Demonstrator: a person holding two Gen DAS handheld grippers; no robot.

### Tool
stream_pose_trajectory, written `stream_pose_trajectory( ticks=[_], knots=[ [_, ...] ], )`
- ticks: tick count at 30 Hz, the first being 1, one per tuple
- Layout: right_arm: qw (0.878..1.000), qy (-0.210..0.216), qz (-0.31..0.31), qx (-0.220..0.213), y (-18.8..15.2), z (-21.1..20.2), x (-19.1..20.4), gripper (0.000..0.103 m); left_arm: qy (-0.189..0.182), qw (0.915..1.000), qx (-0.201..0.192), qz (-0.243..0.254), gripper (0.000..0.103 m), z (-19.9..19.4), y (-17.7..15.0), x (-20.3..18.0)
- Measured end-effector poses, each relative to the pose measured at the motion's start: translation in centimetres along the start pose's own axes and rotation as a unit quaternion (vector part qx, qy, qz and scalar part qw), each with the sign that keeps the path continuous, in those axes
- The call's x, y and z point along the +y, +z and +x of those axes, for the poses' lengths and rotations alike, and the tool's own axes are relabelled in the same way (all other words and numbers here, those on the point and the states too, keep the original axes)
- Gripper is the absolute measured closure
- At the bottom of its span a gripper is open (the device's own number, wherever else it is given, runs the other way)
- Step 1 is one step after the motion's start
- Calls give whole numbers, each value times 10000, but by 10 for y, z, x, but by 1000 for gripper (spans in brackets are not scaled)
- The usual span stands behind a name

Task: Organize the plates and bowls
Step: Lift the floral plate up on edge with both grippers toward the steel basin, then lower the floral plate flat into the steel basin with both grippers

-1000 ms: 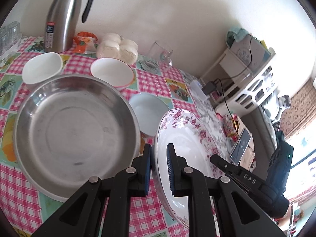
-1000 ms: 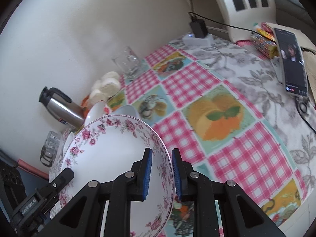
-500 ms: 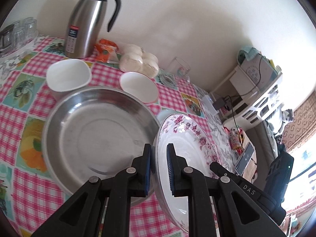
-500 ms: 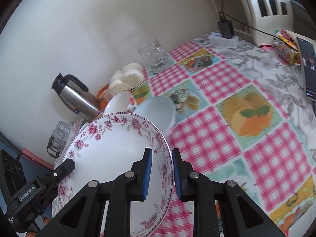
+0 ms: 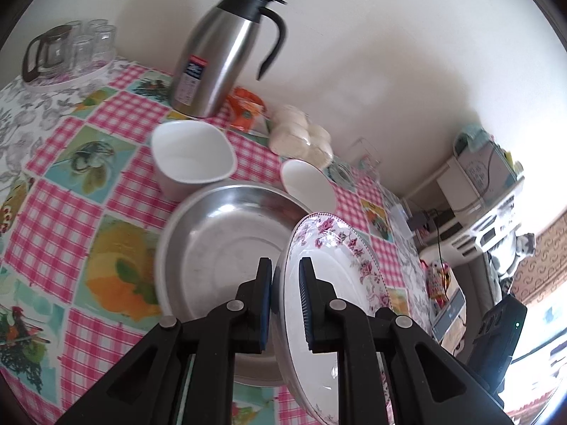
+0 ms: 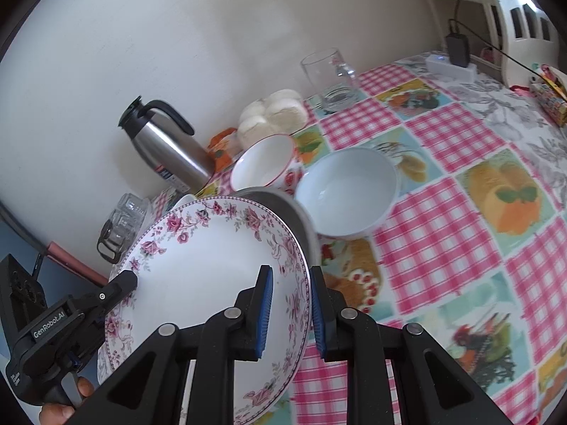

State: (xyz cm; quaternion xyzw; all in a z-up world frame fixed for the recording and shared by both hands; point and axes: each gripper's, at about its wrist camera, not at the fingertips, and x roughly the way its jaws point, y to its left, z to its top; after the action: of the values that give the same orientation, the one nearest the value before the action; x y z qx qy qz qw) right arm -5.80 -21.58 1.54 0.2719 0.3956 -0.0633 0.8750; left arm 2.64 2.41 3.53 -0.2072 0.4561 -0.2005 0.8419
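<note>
A floral-rimmed white plate [image 5: 340, 276] [image 6: 198, 265] is held in the air, tilted, by both grippers. My left gripper [image 5: 285, 308] is shut on its left rim. My right gripper [image 6: 288, 311] is shut on its right rim. Under and left of the plate sits a large steel bowl [image 5: 219, 241] [image 6: 294, 212]. A white squarish bowl [image 5: 193, 157] and a red-rimmed white bowl [image 5: 308, 184] [image 6: 264, 164] stand behind it. A pale blue bowl [image 6: 345, 194] sits to the right of the steel bowl.
A steel thermos jug [image 5: 223, 53] [image 6: 166, 145], an orange packet [image 5: 246, 109] and bagged buns [image 5: 301, 134] stand by the wall. A tray of glasses [image 5: 67, 56] is far left. A glass mug [image 6: 329, 78] and power strip [image 6: 450, 65] are far right.
Both grippers have carried the plate up and leftward over the steel bowl's right edge. The pale blue bowl has come into the right wrist view.
</note>
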Motion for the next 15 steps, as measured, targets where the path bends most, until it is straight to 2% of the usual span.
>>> stream_pose_trajectory(
  ticks=[7,15],
  knots=[
    [9999,36,-74,131,-3,20,17,81,100,9996,-37,-249,87,-3,5,19],
    [9999,-47,19,160,10,38,20,81,304,9985,148,-427,87,19,13,29]
  ],
)
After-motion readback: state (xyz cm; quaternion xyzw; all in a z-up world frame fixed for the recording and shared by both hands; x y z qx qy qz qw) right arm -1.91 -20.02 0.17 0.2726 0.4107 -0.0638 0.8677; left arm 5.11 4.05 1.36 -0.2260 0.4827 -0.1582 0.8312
